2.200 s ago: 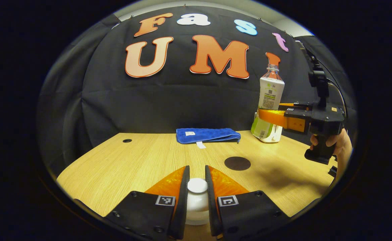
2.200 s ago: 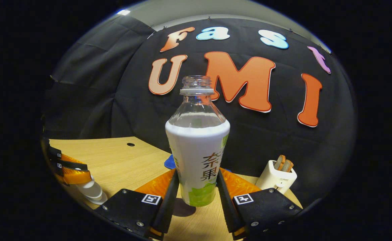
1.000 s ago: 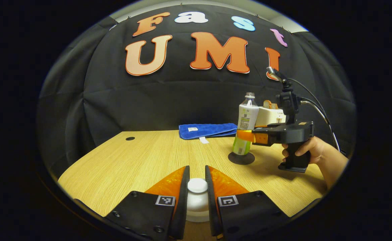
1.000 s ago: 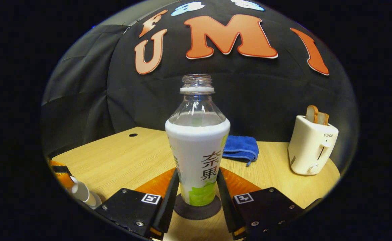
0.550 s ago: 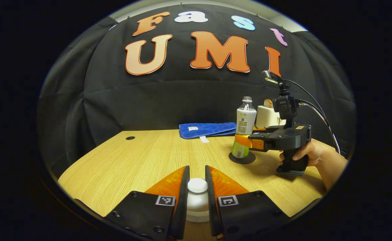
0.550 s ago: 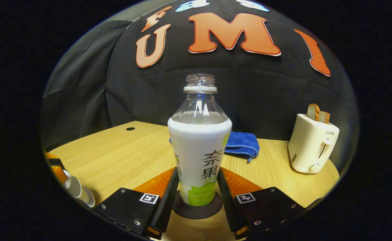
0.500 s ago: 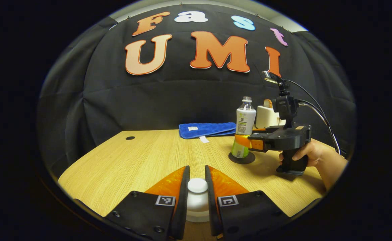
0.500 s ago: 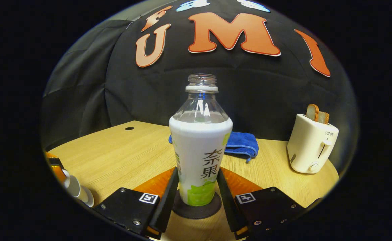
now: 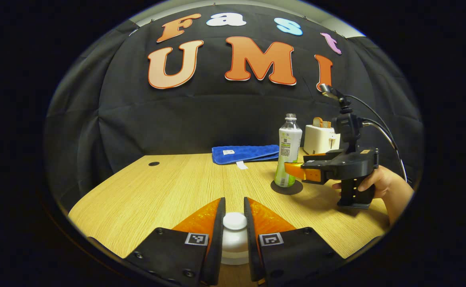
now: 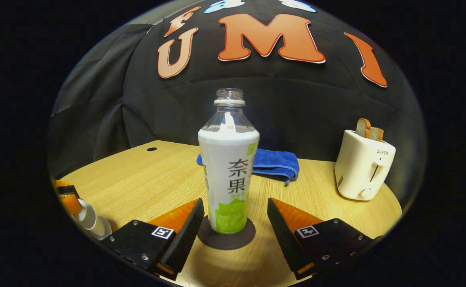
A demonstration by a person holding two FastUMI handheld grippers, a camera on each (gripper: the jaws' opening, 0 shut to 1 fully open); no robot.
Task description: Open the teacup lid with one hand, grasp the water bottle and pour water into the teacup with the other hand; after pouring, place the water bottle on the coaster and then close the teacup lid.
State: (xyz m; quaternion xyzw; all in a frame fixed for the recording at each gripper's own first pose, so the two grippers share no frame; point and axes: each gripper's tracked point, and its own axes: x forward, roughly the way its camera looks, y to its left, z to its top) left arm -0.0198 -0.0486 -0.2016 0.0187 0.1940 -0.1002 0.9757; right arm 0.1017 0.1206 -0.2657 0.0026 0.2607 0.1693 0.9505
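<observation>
In the left gripper view, the left gripper (image 9: 234, 217) sits nearest, at the near edge of the wooden table (image 9: 169, 191). Its two fingers are drawn close together and press on either side of the white knob of the teacup lid (image 9: 234, 220), so the lid is clamped between them. Whether the lid rests on the teacup or is lifted off it cannot be told.

Farther in, toward the table's right side, the dark round coaster (image 10: 226, 238) lies flat, and the water bottle (image 10: 228, 175) stands upright on it, uncapped. In the right gripper view, the right gripper (image 10: 235, 207) has its fingers spread wide, one on each side of the bottle's base with a clear gap to either side, holding nothing. The left gripper view shows that gripper just to the right of the bottle, held by a hand (image 9: 380, 185) on its grip.

At the left edge of the right gripper view, the lid and the other gripper's fingers appear near the table's edge.

Beyond the bottle, a folded blue towel (image 10: 275, 161) lies near the far edge of the table. A white toaster (image 10: 363, 165) with bread in its slots stands at the far right corner.
</observation>
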